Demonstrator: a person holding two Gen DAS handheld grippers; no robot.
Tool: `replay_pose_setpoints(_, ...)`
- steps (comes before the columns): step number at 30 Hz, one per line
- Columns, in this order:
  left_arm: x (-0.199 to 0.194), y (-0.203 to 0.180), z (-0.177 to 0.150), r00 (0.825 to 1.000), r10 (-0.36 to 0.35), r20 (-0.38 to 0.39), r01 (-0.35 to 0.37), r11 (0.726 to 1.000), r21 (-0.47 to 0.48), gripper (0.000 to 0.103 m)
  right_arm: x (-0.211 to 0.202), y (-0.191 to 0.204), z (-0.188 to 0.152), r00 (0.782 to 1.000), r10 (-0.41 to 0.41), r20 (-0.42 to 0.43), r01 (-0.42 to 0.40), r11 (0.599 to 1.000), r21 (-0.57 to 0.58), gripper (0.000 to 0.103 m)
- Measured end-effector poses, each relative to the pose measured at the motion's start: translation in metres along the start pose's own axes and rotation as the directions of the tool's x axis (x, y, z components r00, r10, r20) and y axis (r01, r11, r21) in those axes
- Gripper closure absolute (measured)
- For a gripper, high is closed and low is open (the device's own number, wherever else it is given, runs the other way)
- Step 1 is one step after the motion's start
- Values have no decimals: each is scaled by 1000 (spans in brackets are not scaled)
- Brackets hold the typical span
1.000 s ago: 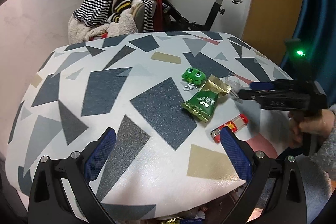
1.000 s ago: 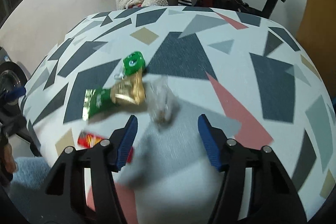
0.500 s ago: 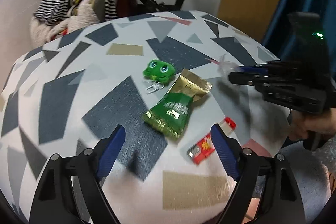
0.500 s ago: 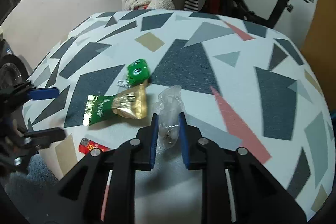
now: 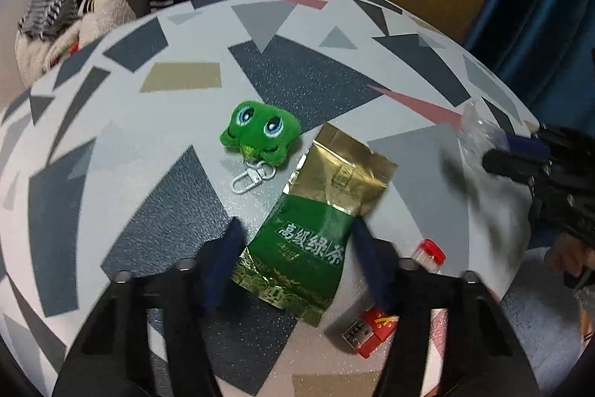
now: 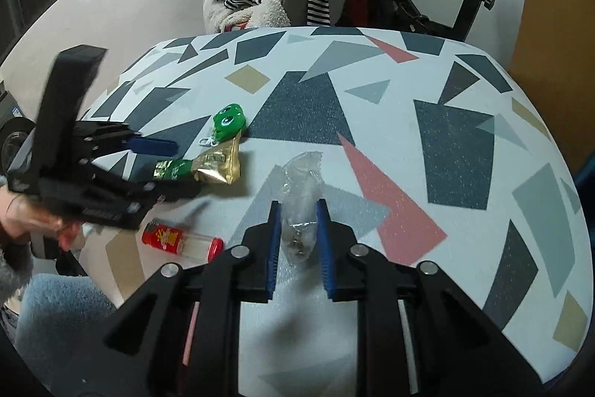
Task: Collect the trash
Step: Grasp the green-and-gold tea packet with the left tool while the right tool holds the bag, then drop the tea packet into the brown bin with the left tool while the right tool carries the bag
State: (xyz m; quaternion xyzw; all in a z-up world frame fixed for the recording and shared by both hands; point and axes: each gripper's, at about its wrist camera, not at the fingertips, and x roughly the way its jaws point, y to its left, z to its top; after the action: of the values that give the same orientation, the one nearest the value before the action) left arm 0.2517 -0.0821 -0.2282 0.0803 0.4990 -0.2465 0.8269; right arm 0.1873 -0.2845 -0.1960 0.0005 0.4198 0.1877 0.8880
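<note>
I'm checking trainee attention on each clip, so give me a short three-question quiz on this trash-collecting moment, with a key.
1. True or false: the right gripper is shut on the crumpled clear plastic wrapper.
2. Which item lies between the fingers of the left gripper? A) green plush frog keychain B) green and gold foil tea packet C) red-capped clear plastic tube
3. Fill in: the white clip of the frog keychain lies on the ____-patterned tablecloth.

Key: 1 true. 2 B; the fingers have just been closing, one on each side of the packet, with no grip visible yet. 3 triangle.
</note>
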Motion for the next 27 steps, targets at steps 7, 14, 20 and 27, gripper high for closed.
replay_pose_setpoints(7,-20,-5,-10,998,3,65,-3,1000,-5,86,-5,7,-2,1000,-2,4,2,1000,-11,81)
replay_pose_setpoints(14,-50,-8,-22,992,-18,122,21,1000,-21,88,-17,21,-3,1000,7,22,-7,1000,-27,81)
replay_pose_setpoints(20,-82,-14,-41,985,-28,168,35,998,-43,88,-27,35,-7,999,26,30,-25,999,-42,81)
replay_pose_setpoints(27,-120,-24,-84,977,-50,209,66,995,-69,88,-44,60,-21,998,50,41,-47,996,-74,81)
